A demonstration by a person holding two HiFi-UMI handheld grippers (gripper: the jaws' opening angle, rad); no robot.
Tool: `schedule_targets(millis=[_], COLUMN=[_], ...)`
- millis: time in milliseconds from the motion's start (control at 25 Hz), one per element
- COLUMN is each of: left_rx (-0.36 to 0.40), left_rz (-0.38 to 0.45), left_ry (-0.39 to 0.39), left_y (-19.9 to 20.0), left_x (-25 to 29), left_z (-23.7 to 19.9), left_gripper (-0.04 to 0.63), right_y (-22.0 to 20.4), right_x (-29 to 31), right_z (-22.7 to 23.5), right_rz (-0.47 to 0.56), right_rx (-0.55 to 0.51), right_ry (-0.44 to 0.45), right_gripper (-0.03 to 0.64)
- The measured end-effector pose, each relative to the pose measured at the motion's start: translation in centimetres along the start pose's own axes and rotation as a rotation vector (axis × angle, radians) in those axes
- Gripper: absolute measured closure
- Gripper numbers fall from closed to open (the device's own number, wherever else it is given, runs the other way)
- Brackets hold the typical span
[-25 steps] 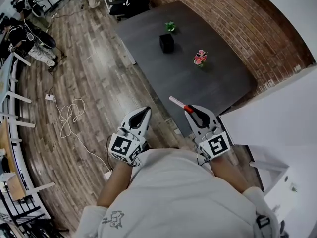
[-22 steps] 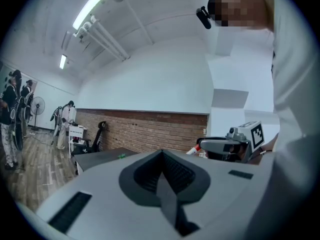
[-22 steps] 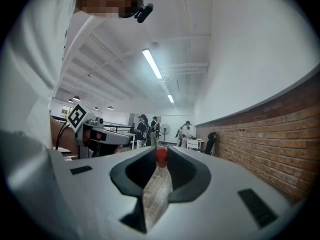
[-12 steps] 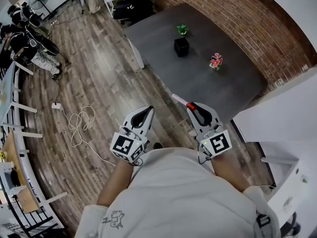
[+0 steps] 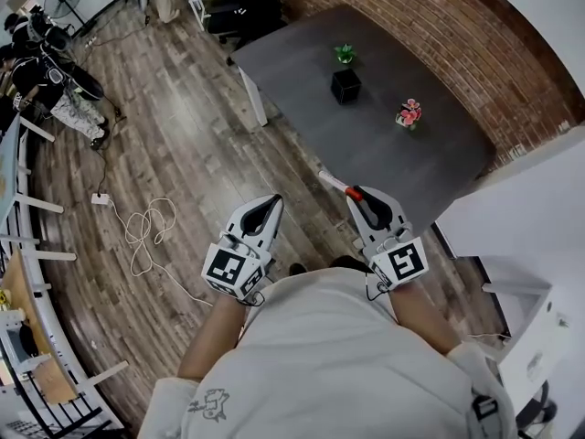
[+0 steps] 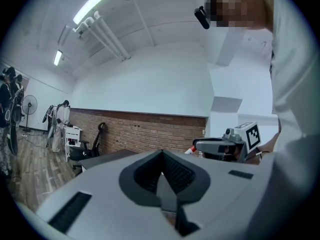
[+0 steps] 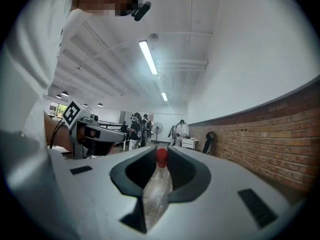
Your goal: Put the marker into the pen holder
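Observation:
My right gripper (image 5: 357, 196) is shut on a white marker (image 5: 335, 184) whose red part sits at the jaws and whose white end sticks out ahead. In the right gripper view the marker (image 7: 160, 176) lies between the jaws, red end forward. My left gripper (image 5: 264, 212) is held level beside it, jaws together with nothing in them. The black pen holder (image 5: 345, 86) stands on the dark grey table (image 5: 302, 62), well ahead of both grippers. The left gripper view shows the table's edge beyond the closed jaws.
A small green plant (image 5: 345, 53) and a pot of pink flowers (image 5: 409, 112) flank the pen holder. A brick wall (image 5: 439, 26) runs behind the table and a white wall (image 5: 521, 208) stands to the right. A white cable (image 5: 137, 231) lies on the wooden floor; people (image 5: 55, 85) stand far left.
The person has walked on across the floor with both grippers held level. The table has shifted right in the head view. The marker stays in the right gripper.

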State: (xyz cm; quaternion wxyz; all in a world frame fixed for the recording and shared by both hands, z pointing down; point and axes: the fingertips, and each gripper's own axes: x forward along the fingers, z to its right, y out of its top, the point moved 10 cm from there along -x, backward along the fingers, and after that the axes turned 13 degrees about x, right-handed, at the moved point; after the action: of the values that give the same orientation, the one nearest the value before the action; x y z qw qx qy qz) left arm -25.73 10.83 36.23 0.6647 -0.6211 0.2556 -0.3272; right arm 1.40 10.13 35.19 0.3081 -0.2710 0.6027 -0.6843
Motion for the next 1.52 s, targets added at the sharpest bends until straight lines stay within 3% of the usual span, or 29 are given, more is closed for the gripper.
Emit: schedule_targets(millis=[400, 920, 1160, 1520], left_rx=[-0.004, 0.012, 0.041, -0.003], left_rz=[0.002, -0.022, -0.005, -0.046], left_ry=[0.008, -0.013, -0.092, -0.182], left_y=[-0.5, -0.2, 0.8, -0.7], left_x=[2.9, 13.6, 19.9, 26.6], left_z=[-2.3, -6.0, -5.2, -4.0], left_gripper=[0.584, 0.584, 0.584, 0.584], right_y=[-0.2, 1.5, 2.2, 1.2], right_x=[3.1, 8.0, 7.1, 5.8], right_z=[2.7, 12.5, 17.4, 22.1], right_rz=[-0.004, 0.021, 0.020, -0.002], right_rx=[0.003, 0.006, 0.015, 0.047], right_ry=[0.006, -0.011, -0.053, -0.149], right_gripper=[0.546, 0.546, 0.546, 0.546])
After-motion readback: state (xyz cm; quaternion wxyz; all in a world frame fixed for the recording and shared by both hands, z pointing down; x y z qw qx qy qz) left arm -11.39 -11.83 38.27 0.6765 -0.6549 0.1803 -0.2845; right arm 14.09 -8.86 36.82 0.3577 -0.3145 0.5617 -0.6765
